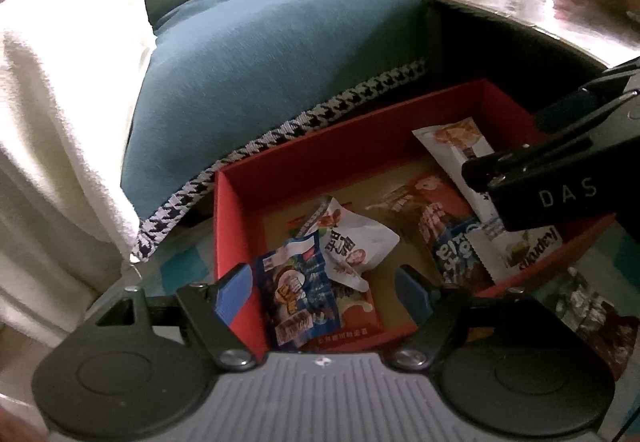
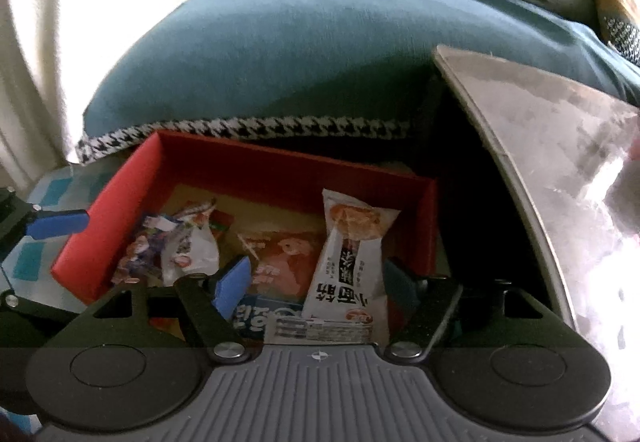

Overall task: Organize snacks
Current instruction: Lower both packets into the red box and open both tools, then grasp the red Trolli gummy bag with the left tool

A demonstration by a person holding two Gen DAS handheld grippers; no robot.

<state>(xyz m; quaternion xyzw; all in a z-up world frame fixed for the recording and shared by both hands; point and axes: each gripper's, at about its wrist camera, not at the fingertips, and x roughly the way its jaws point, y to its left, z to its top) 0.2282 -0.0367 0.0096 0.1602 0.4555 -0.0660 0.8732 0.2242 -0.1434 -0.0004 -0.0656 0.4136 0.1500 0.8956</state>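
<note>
The long white pastry packet [image 2: 347, 262] lies in the red box [image 2: 280, 166] with its long axis running from the near rim toward the far right corner, printed pastry picture at the far end, black lettering and a label strip at the near end; it leans slightly against the right wall side. In the right wrist view it sits between the blue pads of the right claw [image 2: 316, 282], which stands released with both pads clear of the wrapper. Beside it, flat on the box floor, lie an orange packet [image 2: 280, 258] and a blue-and-white packet [image 2: 260, 316], and toward the left wall a crumpled white packet [image 1: 356, 238] overlaps a blue packet with a cartoon print [image 1: 296, 294]. The left claw [image 1: 324, 290] hangs over the near left part of the box, spread wide and grasping nothing, its pads on either side of the blue cartoon packet without touching it. The box is shallow and open-topped, with bare floor at its far left corner. A teal cushion with houndstooth trim [image 2: 280, 54] presses close to the far wall, and a raised silvery lid [image 2: 560, 146] stands at the right, narrowing the room on that side
</note>
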